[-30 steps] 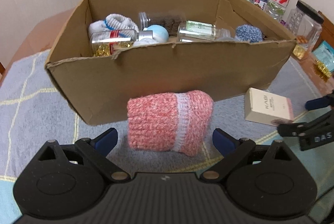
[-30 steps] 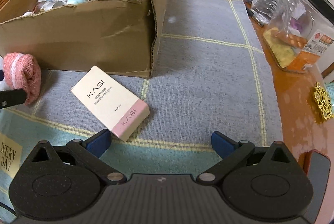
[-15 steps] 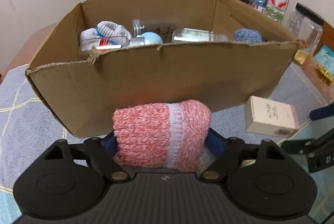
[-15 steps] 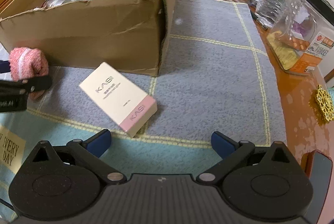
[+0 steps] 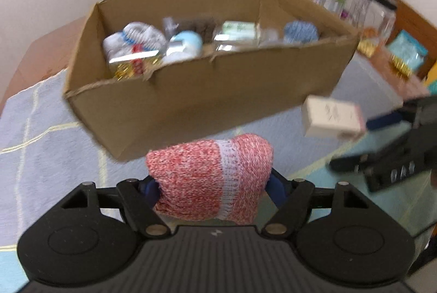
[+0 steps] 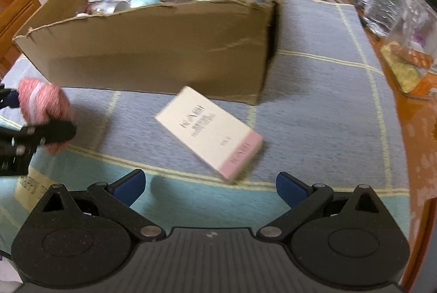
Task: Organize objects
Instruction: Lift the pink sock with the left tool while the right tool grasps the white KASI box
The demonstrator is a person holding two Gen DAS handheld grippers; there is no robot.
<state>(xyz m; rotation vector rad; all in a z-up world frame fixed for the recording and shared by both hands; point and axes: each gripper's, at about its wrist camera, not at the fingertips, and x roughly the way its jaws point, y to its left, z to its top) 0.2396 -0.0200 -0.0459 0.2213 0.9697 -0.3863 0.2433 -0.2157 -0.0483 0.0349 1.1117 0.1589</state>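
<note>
The left gripper (image 5: 211, 188) has the pink knitted roll (image 5: 210, 178) between its blue pads, low in the centre of the left wrist view. Its jaws are closing on the roll, and the pads press into both ends of the knit. The roll's long axis runs left to right across the frame, straight from pad to pad, so the grip spans its length.

Directly above the roll in that frame stands the cardboard box (image 5: 191, 91), its near wall between the roll and the open top. To my eye this is the relation that counts: the roll must go up and over that torn near rim before it can drop inside. The box already holds socks, jars and a blue ball of yarn, with some room at the right end.

The right gripper (image 6: 210, 188) stands wide apart with nothing between its pads, at the bottom centre of the right wrist view. The white and pink carton (image 6: 210, 134) lies just above it on the grey mat (image 6: 314, 91), its long axis slanting from upper left to lower right. Bottles and a clear jar crowd the upper right, well apart from both.
</note>
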